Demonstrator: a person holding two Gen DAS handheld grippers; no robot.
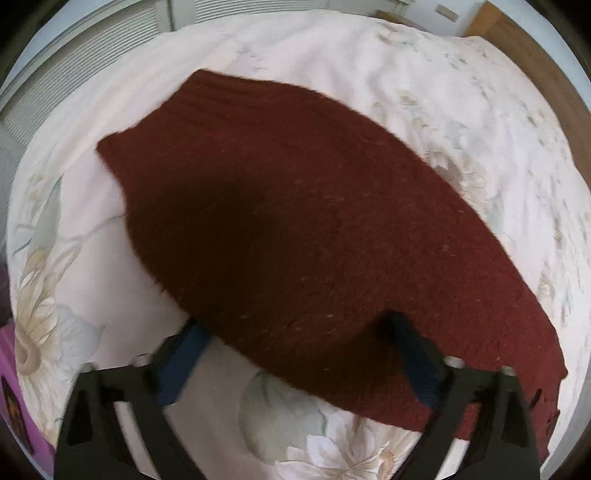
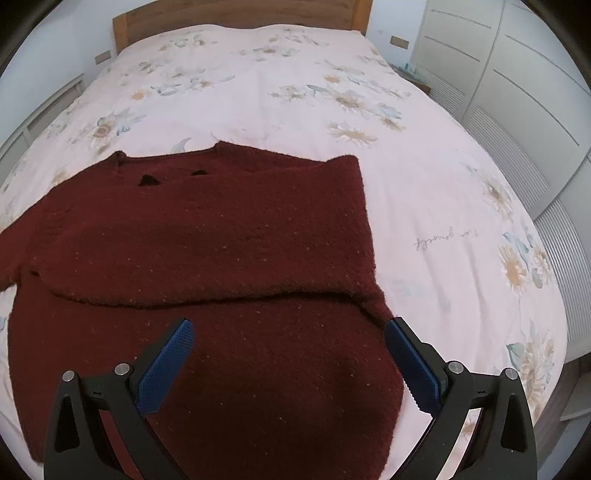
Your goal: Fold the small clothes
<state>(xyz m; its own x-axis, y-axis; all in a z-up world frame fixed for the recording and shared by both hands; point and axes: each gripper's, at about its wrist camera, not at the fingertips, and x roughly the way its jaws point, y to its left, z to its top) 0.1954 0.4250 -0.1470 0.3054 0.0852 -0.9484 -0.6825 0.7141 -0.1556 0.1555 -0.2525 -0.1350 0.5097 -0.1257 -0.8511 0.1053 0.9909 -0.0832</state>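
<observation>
Right wrist view: maroon sweater flat on floral bedspread, one side folded over; bare bedding right, headboard far. Right gripper agape above sweater. Left gripper spread, gripping nothing.

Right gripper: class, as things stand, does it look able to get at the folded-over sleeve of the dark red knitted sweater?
Probably yes. The right gripper is open above the sweater, and the folded-over sleeve lies just ahead with nothing between them.

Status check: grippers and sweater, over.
Left gripper open, fingers straddling the sweater's edge. Right gripper open, nothing held. Dark red knitted sweater flat on floral bedspread, one sleeve folded across. Nothing in the way.
</observation>
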